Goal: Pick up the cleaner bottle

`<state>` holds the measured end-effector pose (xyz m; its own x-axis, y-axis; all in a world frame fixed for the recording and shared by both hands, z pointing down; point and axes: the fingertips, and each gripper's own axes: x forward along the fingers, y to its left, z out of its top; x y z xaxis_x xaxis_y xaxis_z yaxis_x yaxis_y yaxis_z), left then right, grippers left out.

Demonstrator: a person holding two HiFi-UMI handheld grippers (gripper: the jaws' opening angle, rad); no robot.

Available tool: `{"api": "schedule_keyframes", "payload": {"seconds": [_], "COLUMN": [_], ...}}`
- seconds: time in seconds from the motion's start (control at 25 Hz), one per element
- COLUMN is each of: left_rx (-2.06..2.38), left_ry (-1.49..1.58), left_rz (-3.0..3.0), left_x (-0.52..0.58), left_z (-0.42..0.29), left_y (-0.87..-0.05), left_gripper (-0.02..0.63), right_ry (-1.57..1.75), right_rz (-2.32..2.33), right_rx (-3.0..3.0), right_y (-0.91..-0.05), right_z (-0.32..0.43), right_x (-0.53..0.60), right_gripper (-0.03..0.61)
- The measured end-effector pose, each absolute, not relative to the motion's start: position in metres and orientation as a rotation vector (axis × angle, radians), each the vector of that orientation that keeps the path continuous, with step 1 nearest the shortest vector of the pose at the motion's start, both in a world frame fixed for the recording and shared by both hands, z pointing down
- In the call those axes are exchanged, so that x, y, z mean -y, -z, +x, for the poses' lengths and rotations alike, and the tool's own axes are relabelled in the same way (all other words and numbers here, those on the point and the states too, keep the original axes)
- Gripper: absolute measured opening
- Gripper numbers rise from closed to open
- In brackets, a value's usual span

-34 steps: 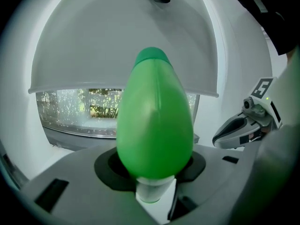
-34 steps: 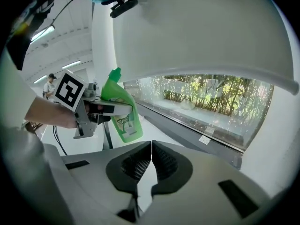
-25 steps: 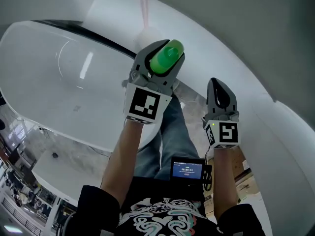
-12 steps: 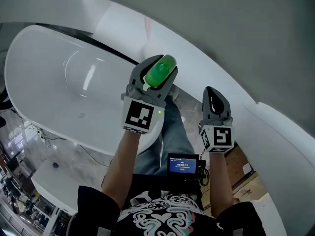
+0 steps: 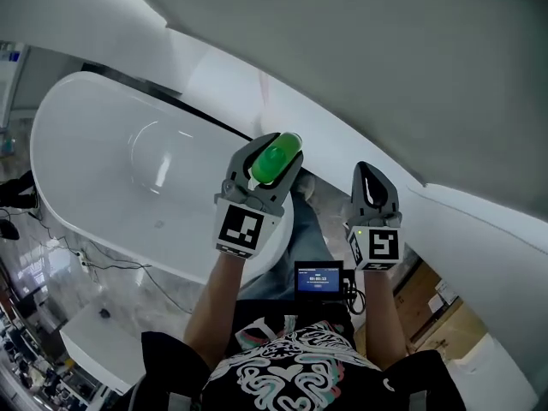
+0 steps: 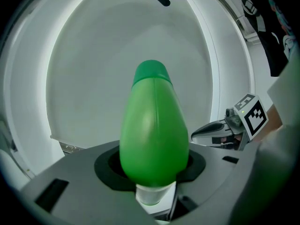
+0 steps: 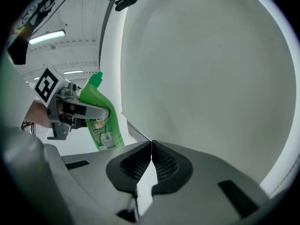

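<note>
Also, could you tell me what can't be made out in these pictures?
- Cleaner bottle, lower body: head view, hidden inside the left gripper.
- Bottle's label print: right gripper view, too small to read.
- Bottle's label side: left gripper view, turned away from the camera.
- Small screen, its writing: head view, too small.

A: What fills the left side?
B: A big white oval bathtub (image 5: 86,187) with a glossy basin and a dark strip along its far edge.
A: And lower down?
B: A small screen (image 5: 318,278) glowing blue, thin cables (image 5: 86,259) on the pale floor beside the tub, and wooden boards (image 5: 428,302) at right.
</note>
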<state>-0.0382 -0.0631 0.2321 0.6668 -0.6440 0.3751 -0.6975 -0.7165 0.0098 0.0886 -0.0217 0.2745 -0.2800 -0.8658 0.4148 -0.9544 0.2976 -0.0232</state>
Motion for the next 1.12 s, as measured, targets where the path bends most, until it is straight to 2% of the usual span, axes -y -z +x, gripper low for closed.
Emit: {"api": "schedule_keyframes", "payload": {"seconds": [0.72, 1.12], "left_rx": [1.112, 1.135], "left_ry": [-0.469, -0.425], "left_rz": [2.761, 2.789], "left_x": [0.016, -0.023], "left_z": [-0.066, -0.055], "left_y": [-0.135, -0.096], "left_gripper": [0.190, 0.190], "right_ry": [-0.187, -0.089], "right_rz": [1.808, 1.913], "right_rx": [2.254, 2.284], "right_y": [-0.162, -0.109], "right_z": [0.079, 0.104], "right_x": [-0.010, -0.053], "right_gripper": [0.026, 0.026]}}
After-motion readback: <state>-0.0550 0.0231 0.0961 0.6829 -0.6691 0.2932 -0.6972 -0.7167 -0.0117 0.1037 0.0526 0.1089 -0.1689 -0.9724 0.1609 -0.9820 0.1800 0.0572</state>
